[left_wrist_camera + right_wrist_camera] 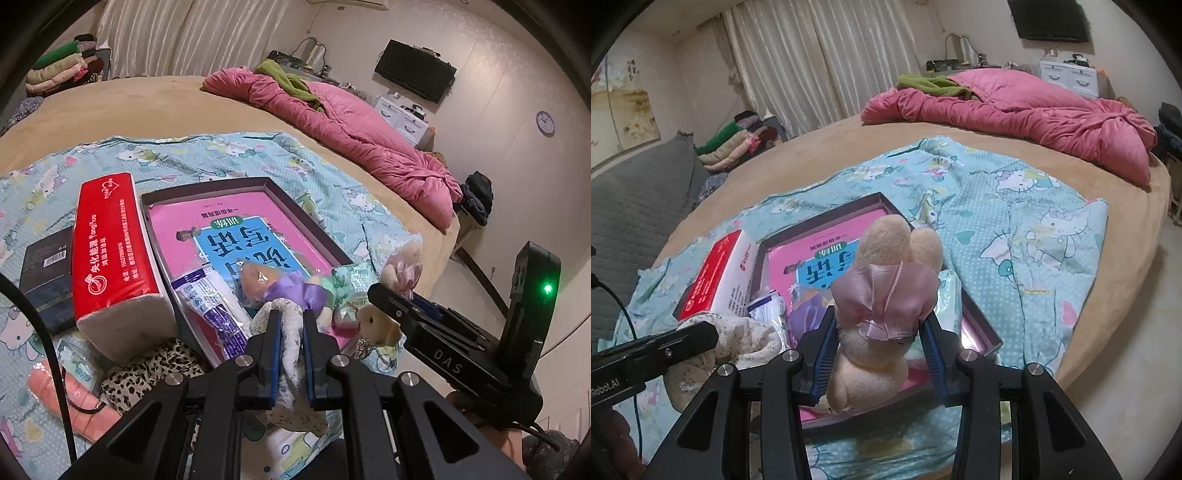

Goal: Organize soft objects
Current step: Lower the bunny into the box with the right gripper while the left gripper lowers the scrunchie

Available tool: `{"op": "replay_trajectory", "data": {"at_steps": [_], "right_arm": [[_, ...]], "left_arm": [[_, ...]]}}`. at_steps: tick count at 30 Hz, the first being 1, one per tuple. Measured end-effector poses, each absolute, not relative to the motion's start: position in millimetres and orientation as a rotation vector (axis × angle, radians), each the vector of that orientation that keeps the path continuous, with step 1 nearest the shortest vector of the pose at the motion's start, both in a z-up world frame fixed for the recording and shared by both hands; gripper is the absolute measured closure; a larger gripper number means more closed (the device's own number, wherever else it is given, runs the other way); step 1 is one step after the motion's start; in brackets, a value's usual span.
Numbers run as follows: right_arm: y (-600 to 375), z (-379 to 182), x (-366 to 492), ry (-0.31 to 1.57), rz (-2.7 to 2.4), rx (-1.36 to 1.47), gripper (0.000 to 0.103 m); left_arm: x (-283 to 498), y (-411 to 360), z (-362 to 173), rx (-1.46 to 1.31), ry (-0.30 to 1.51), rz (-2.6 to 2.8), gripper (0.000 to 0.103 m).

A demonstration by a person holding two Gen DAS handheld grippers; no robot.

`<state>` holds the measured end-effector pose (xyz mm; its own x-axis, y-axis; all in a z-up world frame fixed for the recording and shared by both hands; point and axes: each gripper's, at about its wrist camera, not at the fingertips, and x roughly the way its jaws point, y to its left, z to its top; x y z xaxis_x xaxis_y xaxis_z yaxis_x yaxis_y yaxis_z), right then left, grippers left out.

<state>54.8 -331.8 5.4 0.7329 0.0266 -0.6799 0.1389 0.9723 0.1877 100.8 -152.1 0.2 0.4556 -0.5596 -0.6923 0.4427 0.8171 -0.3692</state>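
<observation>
Clamped between the blue pads of the left gripper [290,321] is a speckled white cloth [291,354], pinched thin with the jaws nearly together, its loose end hanging toward the cartoon-print sheet [229,155]. Beside it the right gripper [881,332] grips a beige plush bunny [875,343] with a pink satin bow, the pads pressing its body from both sides and its ears pointing away over the shallow box [982,328]. Both soft things hang low at the box's near end, so I judge the step to be the placing: each wants lowering inside the rim before the jaws part. Room is tight there; a second plush with a purple bow [291,291], a wet-wipe pack [210,299] and a green packet [351,284] already crowd the near corner, and the red tissue pack [114,251] stands against the box's left wall. Its far half, showing only the pink book [240,221], lies open.
</observation>
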Motion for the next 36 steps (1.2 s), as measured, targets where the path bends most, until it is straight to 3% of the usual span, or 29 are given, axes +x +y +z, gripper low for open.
{"op": "replay_trajectory", "data": {"at_steps": [18, 36], "right_arm": [[-334, 12, 52, 0.727, -0.094, 0.221, 0.059], [-317, -13, 70, 0.842, -0.080, 0.121, 0.059]], "left_arm": [[91, -177, -2, -0.135, 0.905, -0.694, 0.092], [117, -151, -25, -0.165, 0.915, -0.582, 0.092]]}}
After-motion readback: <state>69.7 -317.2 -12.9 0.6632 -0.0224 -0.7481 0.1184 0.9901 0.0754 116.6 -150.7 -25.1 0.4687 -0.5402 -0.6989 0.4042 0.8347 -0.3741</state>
